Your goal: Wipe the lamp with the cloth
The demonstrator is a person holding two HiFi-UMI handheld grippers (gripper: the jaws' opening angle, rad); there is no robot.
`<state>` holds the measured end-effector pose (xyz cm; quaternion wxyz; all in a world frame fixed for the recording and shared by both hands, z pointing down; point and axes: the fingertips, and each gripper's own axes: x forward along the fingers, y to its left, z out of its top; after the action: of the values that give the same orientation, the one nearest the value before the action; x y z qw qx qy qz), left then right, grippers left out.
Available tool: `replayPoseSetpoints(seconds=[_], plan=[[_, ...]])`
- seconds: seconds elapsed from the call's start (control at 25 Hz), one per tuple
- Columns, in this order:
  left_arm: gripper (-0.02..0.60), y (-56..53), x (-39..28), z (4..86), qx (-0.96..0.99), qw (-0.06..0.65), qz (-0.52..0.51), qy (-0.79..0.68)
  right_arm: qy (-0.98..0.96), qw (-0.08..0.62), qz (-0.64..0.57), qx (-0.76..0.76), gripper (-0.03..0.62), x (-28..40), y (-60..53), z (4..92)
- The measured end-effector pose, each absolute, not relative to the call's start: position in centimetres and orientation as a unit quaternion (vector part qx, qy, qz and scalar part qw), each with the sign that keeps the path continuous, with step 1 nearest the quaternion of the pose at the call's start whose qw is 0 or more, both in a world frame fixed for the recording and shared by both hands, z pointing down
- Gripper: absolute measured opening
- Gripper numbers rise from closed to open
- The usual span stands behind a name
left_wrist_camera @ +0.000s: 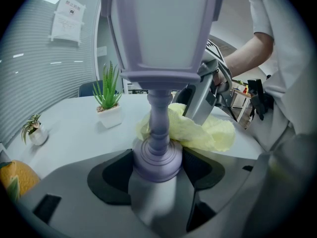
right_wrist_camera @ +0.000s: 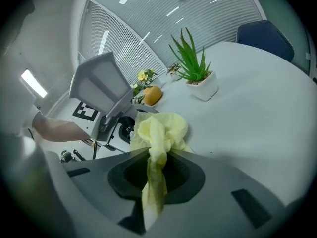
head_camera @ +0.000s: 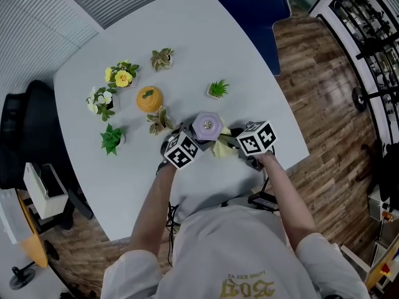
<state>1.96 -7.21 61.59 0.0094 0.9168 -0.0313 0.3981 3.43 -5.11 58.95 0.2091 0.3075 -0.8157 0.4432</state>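
Toward the near rim of the bench (head_camera: 187, 36): lamp (left_wrist_camera: 159, 58), upright, round base clenched in left tongs (left_wrist_camera: 157, 158). Just right of lamp, right tongs (right_wrist_camera: 157, 163) clamped on bunched yellow cloth (right_wrist_camera: 161, 130), apparently pressed against lower stem. Looks like light, rigid plastic, probably slick and top-heavy; best held at base, as now. Cloth soft and limp, easy to drag along stem. Hides lamp's top beyond left gripper view's edge; leaves exact cloth-to-stem contact unclear from head view.
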Motion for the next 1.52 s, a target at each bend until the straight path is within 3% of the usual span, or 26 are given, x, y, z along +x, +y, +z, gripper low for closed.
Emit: replayPoseSetpoints(seconds=[0.72, 1.52], plan=[[0.318, -7.2, 2.0, 61.5, 0.917, 0.009, 0.397, -0.031, -0.817, 0.269, 0.420, 0.290, 0.052, 2.7, -4.2, 59.6], [0.318, -7.2, 1.9, 61.6, 0.918, 0.007, 0.396, -0.030, -0.783, 0.255, 0.413, 0.388, 0.051, 5.5, -9.8, 59.9]])
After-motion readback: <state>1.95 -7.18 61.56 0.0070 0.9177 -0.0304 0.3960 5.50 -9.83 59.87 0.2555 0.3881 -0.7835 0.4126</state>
